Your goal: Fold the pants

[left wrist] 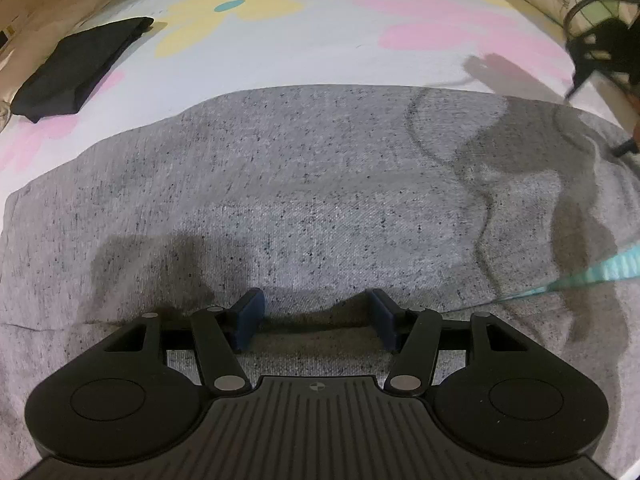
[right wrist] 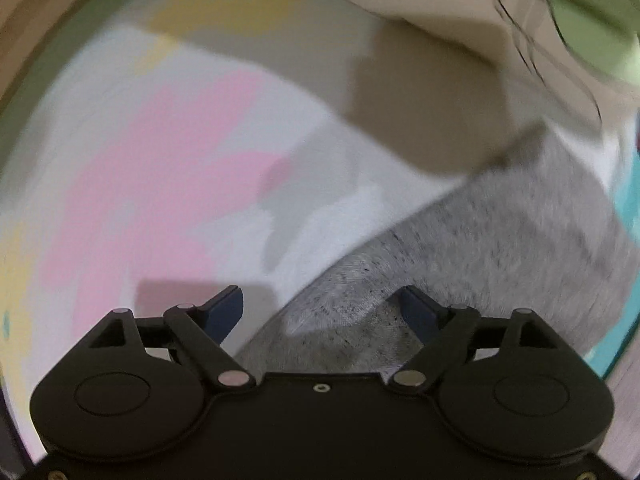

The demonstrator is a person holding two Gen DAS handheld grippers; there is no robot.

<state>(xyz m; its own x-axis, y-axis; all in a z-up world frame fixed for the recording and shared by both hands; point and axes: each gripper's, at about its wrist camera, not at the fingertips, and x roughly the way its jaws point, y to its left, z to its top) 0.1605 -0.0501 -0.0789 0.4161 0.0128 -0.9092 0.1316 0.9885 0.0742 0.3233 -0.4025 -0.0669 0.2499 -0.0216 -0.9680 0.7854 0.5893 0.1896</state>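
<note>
Bedsheet (left wrist: 320,40) w/ flower print, grey pants (left wrist: 320,200) spread, black garment (left wrist: 76,72) beside.

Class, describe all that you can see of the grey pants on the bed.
The grey pants are speckled, heathered knit, soft-looking, spread flat across a floral bedsheet with a few curved creases on the right. A fold of the cloth rises between the open left claw, whose blue pads straddle it. The right claw stands open over one edge.

We see grey pants (left wrist: 304,184) spread across our flowered sheet (left wrist: 320,48), our left gripper (left wrist: 316,318) parted over a near fold, black cloth (left wrist: 76,72) far left.
</note>
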